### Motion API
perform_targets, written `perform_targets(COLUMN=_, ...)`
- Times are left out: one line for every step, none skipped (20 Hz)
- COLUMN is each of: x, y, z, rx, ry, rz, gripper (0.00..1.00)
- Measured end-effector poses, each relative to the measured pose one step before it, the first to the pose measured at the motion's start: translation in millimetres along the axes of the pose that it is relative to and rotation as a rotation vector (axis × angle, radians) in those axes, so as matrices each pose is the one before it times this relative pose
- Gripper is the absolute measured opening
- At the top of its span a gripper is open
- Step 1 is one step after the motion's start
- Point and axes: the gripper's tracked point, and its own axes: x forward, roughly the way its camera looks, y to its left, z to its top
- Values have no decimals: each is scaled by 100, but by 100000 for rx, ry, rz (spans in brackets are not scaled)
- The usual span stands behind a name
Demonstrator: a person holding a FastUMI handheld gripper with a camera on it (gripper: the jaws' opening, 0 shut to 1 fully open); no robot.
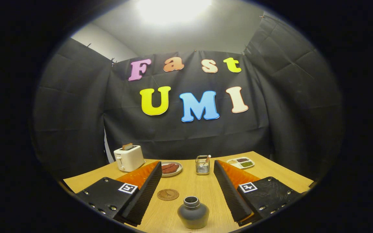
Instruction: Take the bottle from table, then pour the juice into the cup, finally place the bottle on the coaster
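- The gripper (186,191) is spread wide, its two fingers parted with nothing between the pads; it holds nothing.
- The bottle (193,212), a dark, squat, round-bellied vessel with a short neck and open mouth, stands upright on the wooden table (280,174). It sits in the gap between the fingers, close in toward the gripper's root and a touch nearer the right finger than the left, touching neither.
- Its long axis runs straight up, across the line of the fingers, so the pads would meet its belly from either side.
- I judge the first step, taking the bottle, is not yet done: the fingers flank it but stand apart from it. The coming move turns on closing square on the belly without nudging the bottle over.
- Taking the bottle as landmark: the coaster (167,194), a flat round brown disc, lies just beyond it and to its left, hard by the left finger's inner edge.
- Farther beyond the bottle, roughly straight ahead, stands a small metal holder (202,165) with something poking out of it.
- Beyond and left of the bottle are a plate (171,169) with dark reddish food and a white toaster (129,158); beyond and right is a divided tray (241,162).
- I cannot make out a cup for certain.
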Motion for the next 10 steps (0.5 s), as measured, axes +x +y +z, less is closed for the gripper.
perform_targets(x=147, y=-85, z=-681, rx=375, ry=362, rz=-271, gripper=98)
perform_targets(x=258, y=-95, z=-582, rx=395, ry=952, rz=-235, gripper=98)
perform_targets(x=205, y=-23, z=-740, rx=122, ry=922, rz=-268, gripper=98)
perform_targets(x=103, y=-47, z=-534, rx=-98, ry=645, rz=-426, gripper=98)
perform_targets(x=116, y=-3, z=-425, rx=-291, ry=428, rz=-387, gripper=98)
perform_targets(x=165, y=-133, z=-465, rx=-275, ry=545, rz=-619, gripper=98)
perform_targets(x=21, y=-145, z=-712, rx=11, ry=894, rz=-661, gripper=98)
perform_targets(x=119, y=-33, z=-515, rx=146, ry=1075, rz=-411, gripper=98)
perform_targets(x=59, y=8, z=-664, rx=-75, ry=882, rz=-643, gripper=98)
perform_targets(x=118, y=-159, z=-421, rx=-561, ry=832, rz=-714, gripper=98)
